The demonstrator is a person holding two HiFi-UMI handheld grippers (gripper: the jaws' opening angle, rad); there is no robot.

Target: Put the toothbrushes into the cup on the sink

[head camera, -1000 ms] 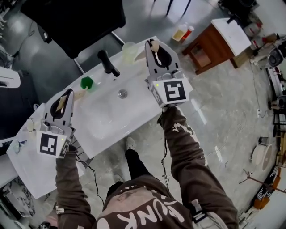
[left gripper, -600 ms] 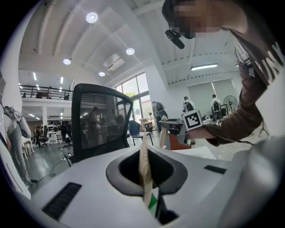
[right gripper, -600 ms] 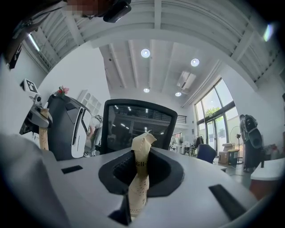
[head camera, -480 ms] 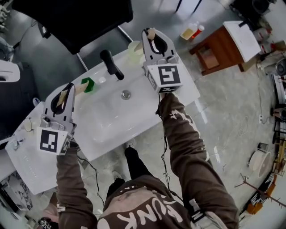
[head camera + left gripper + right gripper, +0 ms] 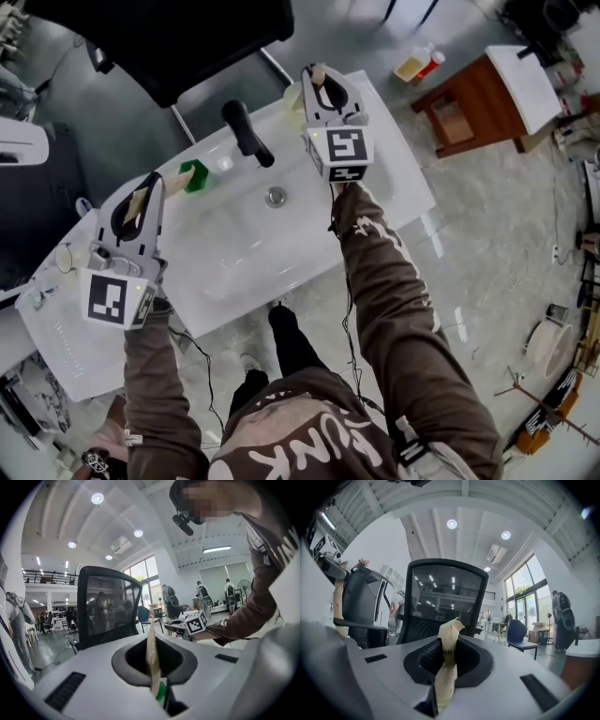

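In the head view my right gripper (image 5: pixel 319 80) is shut on a paper-wrapped toothbrush (image 5: pixel 318 73), held over the back rim of the white sink (image 5: pixel 394 178), right beside the pale cup (image 5: pixel 293 97). The same tan wrapper (image 5: pixel 447 663) stands up between the jaws in the right gripper view. My left gripper (image 5: pixel 148 192) is over the sink's left side, shut on a second paper-wrapped toothbrush (image 5: pixel 173 184) with a green end (image 5: pixel 194 175). In the left gripper view that wrapper (image 5: pixel 152 656) runs up between the closed jaws, and the right gripper (image 5: pixel 194 623) shows beyond it.
A black faucet (image 5: pixel 246 131) stands at the back of the basin, left of the cup, with the drain (image 5: pixel 275 197) below it. A black office chair (image 5: pixel 178 37) sits behind the sink. Small items (image 5: pixel 64 258) lie on the counter's left end. A wooden side table (image 5: pixel 478 103) and bottles (image 5: pixel 420 64) stand at right.
My right gripper has moved left and farther back, closer to the cup, still holding its toothbrush. The left gripper has barely shifted and keeps its grip.
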